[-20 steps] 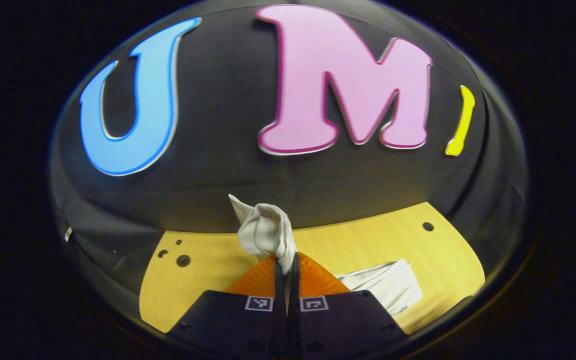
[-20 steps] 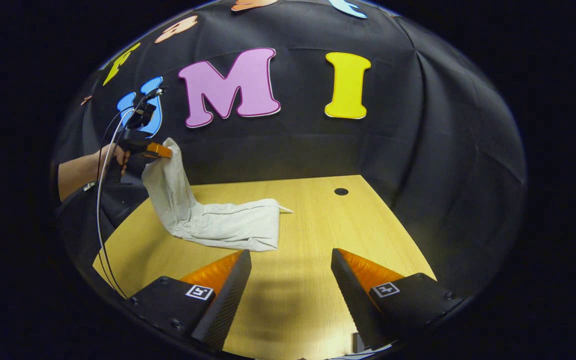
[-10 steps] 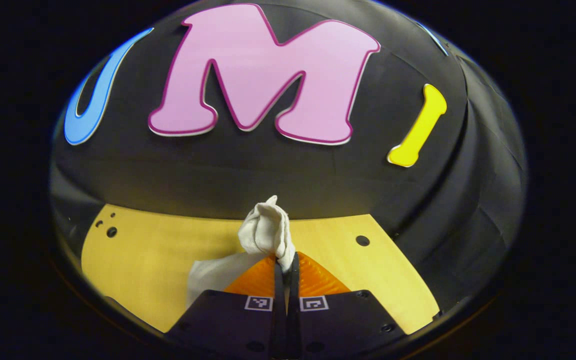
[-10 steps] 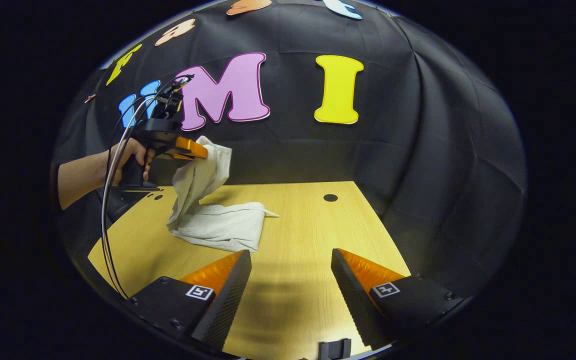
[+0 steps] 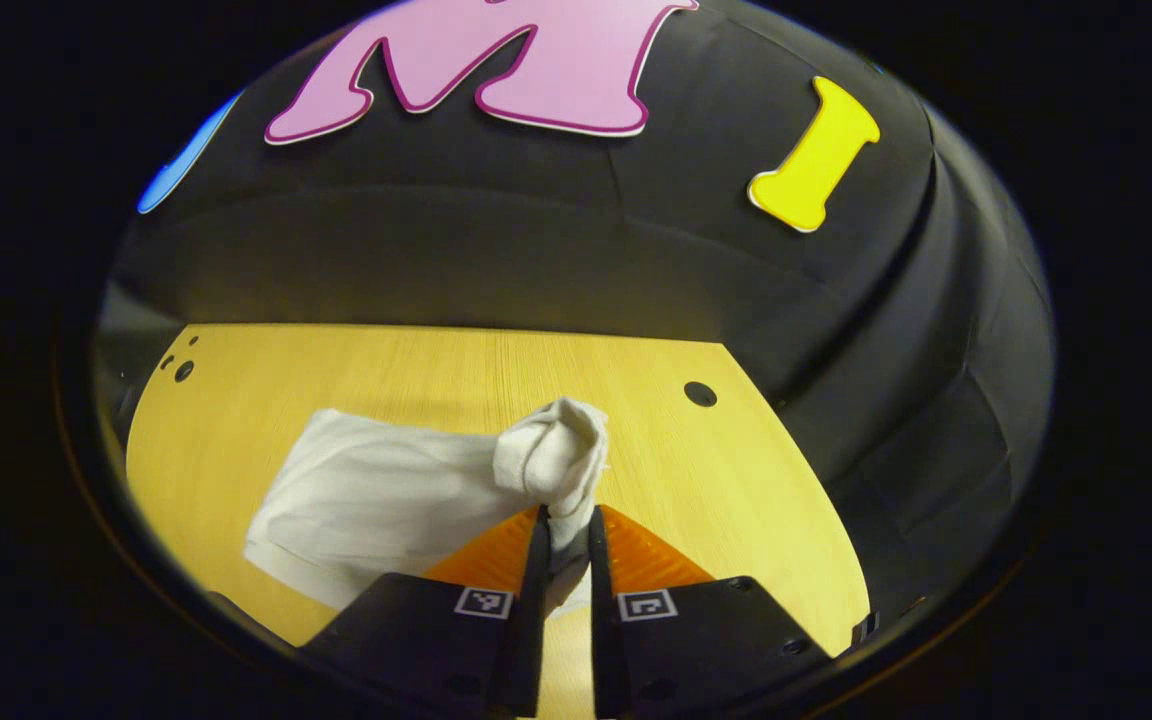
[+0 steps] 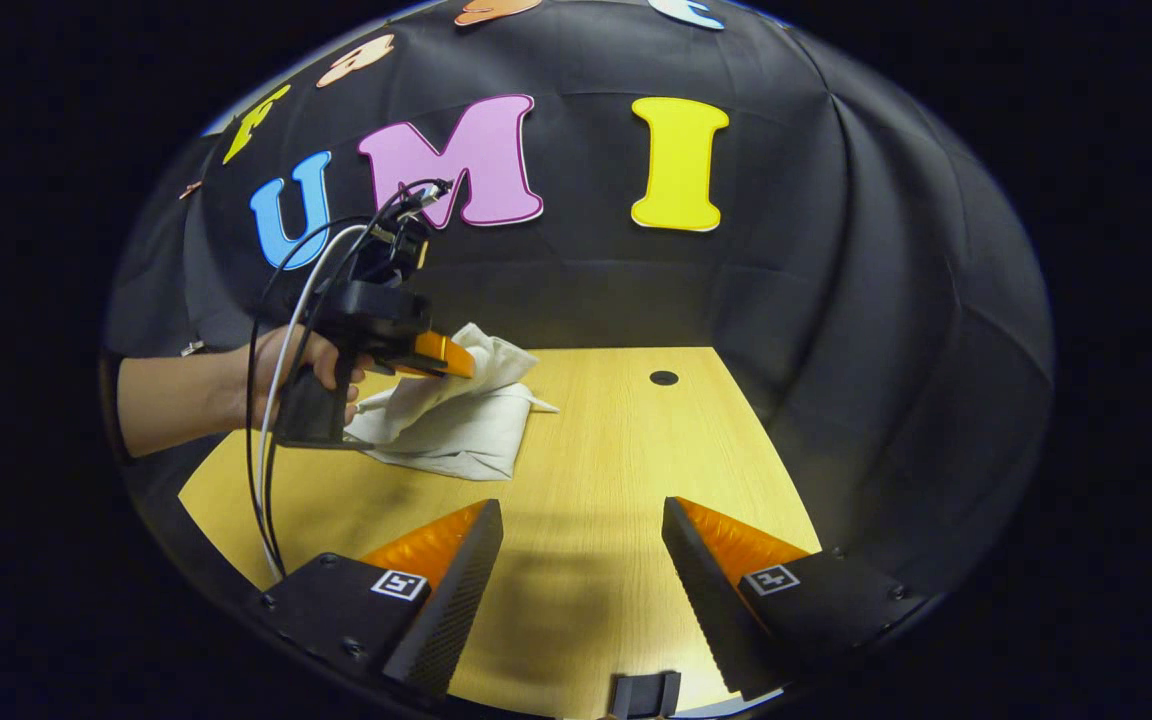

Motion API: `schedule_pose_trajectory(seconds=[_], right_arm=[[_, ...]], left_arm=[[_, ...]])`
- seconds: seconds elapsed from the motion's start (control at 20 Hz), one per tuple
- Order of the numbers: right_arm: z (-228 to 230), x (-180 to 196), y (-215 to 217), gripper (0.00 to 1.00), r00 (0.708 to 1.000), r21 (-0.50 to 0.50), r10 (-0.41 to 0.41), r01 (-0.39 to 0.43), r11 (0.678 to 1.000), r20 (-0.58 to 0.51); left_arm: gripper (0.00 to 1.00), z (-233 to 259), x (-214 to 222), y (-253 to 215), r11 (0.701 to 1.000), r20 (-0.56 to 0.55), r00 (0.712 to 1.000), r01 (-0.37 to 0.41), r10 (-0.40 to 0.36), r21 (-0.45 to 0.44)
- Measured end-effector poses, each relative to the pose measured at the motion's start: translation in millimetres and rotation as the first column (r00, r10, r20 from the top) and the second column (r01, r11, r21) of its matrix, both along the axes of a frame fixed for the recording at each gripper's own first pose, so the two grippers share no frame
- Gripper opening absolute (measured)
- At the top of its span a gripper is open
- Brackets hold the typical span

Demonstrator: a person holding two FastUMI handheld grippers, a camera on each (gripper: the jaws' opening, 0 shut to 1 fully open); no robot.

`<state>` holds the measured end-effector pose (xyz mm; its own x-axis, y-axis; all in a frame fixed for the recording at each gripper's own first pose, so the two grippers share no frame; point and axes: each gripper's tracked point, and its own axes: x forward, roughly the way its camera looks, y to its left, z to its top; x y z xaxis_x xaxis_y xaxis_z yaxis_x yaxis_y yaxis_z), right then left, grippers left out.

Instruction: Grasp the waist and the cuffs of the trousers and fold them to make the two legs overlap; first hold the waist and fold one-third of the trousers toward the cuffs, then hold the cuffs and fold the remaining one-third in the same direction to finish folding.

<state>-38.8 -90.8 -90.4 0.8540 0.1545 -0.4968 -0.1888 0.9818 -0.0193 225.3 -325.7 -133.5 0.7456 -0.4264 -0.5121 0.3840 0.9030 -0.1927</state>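
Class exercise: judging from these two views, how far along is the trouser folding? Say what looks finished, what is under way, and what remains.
Done: the trousers lie as a compact layered stack on the table.
In hand: the left hand-held gripper pinches a bunched end just over that stack, apparently laying the last third.
Left: let go and flatten. The right hand-held gripper hangs open, apart from the cloth.

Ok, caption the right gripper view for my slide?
Left tool lays pinched trousers onto the table; right tool open.
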Motion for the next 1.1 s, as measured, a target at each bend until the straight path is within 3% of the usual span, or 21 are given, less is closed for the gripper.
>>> schedule_pose_trajectory(seconds=[0.05, 0.2, 0.25, 0.4, 0.75, 0.9, 1.1], right_arm=[[-1.3, 0.3, -1.3, 0.99, 1.0, 0.008, -0.009, 0.009, 1.0, -0.005], [-2.0, 1.6, 0.1, 0.98, 1.0, 0.031, -0.019, 0.019, 0.999, -0.004], [-0.9, 1.0, 0.7, 0.99, 1.0, 0.03, -0.015, 0.016, 0.999, -0.005], [5.3, -1.4, 4.3, 0.98, 1.0, 0.037, -0.005, 0.005, 0.999, 0.005], [25.4, -11.4, 40.7, 0.98, 0.999, 0.064, -0.001, -0.001, 0.998, 0.041], [33.3, -31.5, 65.3, 0.98, 0.998, 0.074, 0.0, -0.004, 0.997, 0.055], [41.9, -68.4, 96.9, 0.98, 0.996, 0.073, 0.01, -0.016, 0.997, 0.089]], left_arm=[[0.22, 2.1, -8.1, -2.1, 1.0, 0.005, 1.0, 0.007, -0.007, -0.027], [0.85, 21.0, -21.3, 9.8, 0.998, 0.08, 0.997, 0.023, -0.017, -0.066], [0.96, 27.8, -24.4, 21.8, 0.999, 0.116, 0.993, 0.007, -0.001, -0.053], [0.96, 47.5, -41.9, 69.3, 0.997, 0.208, 0.976, -0.073, 0.069, 0.008], [0.96, 91.2, -143.6, 183.9, 0.981, 0.388, 0.905, -0.193, 0.176, 0.007], [0.96, 86.4, -200.2, 236.4, 0.964, 0.418, 0.879, -0.265, 0.232, 0.022], [0.96, 71.1, -258.4, 280.9, 0.942, 0.405, 0.859, -0.334, 0.315, -0.023]])
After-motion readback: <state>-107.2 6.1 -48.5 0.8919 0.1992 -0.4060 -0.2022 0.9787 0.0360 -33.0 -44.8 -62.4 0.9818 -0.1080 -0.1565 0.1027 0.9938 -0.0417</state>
